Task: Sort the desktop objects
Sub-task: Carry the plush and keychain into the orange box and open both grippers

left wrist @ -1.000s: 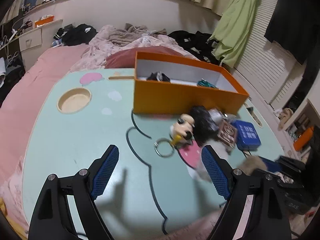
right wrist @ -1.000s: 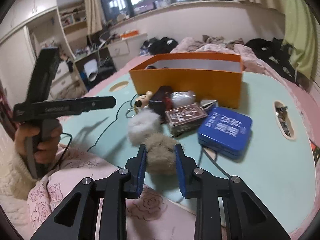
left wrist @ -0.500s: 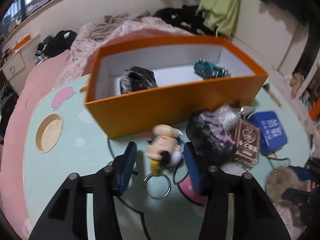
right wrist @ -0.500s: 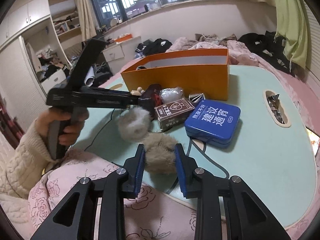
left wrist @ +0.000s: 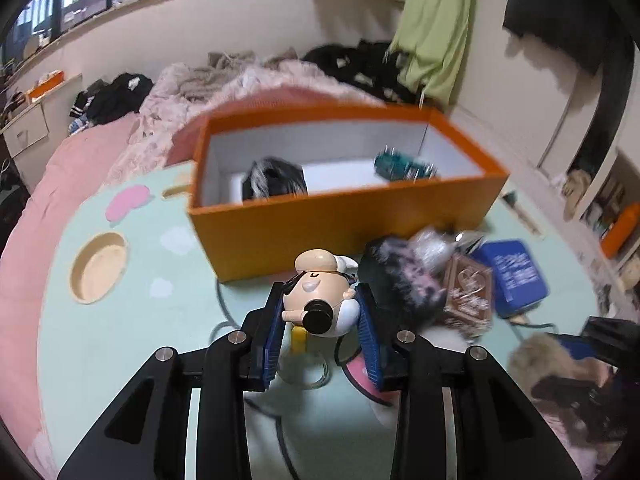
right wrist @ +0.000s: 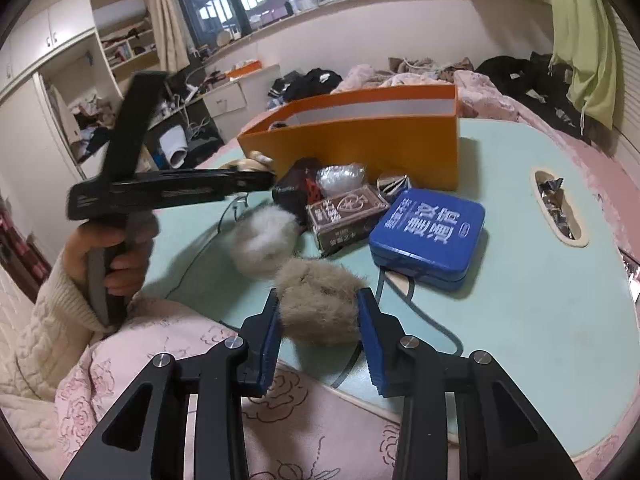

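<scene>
1. Since a second earlier: left gripper, formerly wide over bare table with the figure far ahead, now brackets the cartoon figure keychain; right gripper, formerly squeezing the tan fur pompom, now looser about it.
2. Table: pale green, holds all items.
3. Orange box: open-topped, far of the clutter; dark bundle and teal item already inside. Judged the sorting destination.
4. Blue tin: right of the card box, near the orange box.
5. White pompom: just beside the tan one, to its far left.
6. Tan fur pompom: near table edge, between the right jaws, which are opening; fur brushes both pads.
7. Keychain: near side of the orange box, between the left jaws, which are closing; pads at its sides, ring trailing below.
8. Advice: grip the figure's body squarely, lift until the ring clears the black cable, then carry over the box wall.
</scene>
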